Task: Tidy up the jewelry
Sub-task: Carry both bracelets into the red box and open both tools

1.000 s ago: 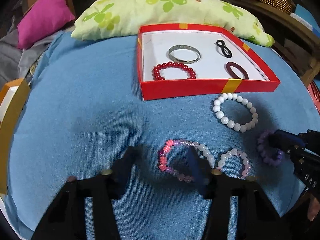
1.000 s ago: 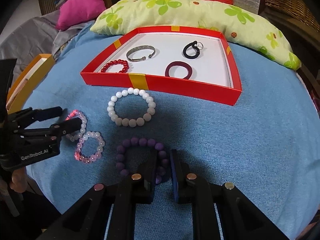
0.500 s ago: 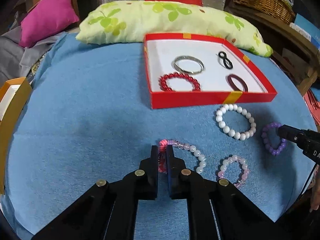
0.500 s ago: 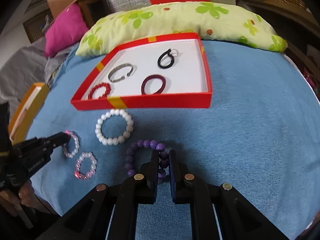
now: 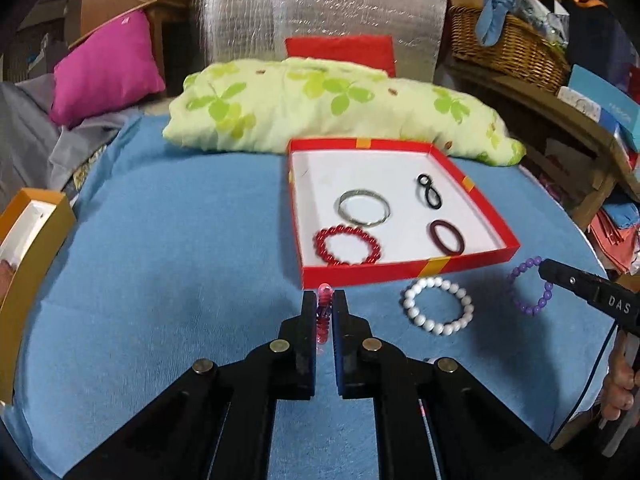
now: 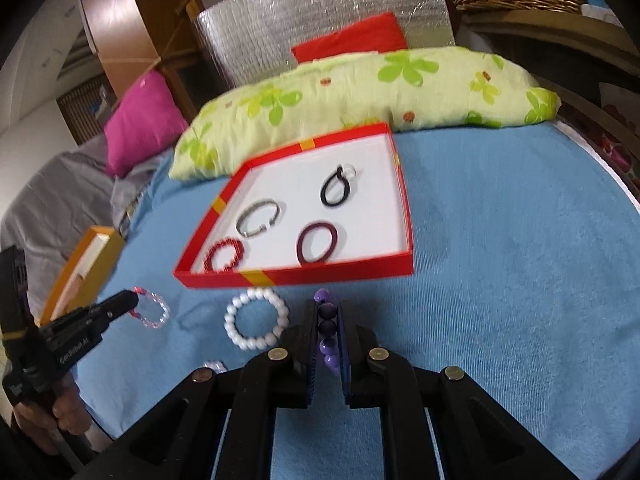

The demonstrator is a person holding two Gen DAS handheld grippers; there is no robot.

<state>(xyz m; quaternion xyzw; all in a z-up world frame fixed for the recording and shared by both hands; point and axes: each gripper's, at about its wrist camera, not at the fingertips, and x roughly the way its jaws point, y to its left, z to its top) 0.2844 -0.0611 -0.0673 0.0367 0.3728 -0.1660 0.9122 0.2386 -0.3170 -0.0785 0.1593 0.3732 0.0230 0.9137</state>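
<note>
Two grippers are lifted above a blue ribbed cloth, each with a bracelet pinched edge-on between its fingers. Broad bare cloth lies open to the left of the red tray in the left wrist view, and to its right in the right wrist view. Along the far edge a green-leafed pillow bounds the cloth, just behind the tray's far rim; an orange box sits at the left edge, and wooden furniture with a wicker basket crowds the right.

The left gripper is clenched on the pink bracelet; only a thin stack of red-pink beads shows in the narrow gap. From the right wrist view its clear, glassy far half hangs off the fingertips as a loop clear of the cloth. The right gripper grips the purple bracelet, round matte beads lined up between the pads; from the other camera it dangles as an open ring above the cloth.

Beads of the white bracelet are smooth and pearl-like; it lies flat on the cloth just in front of the tray's near wall, between the two grippers. Inside the shallow, white-floored tray rest a red bead bracelet near the front left corner, a silver bangle, a black cord loop and a dark maroon band, all apart from each other
</note>
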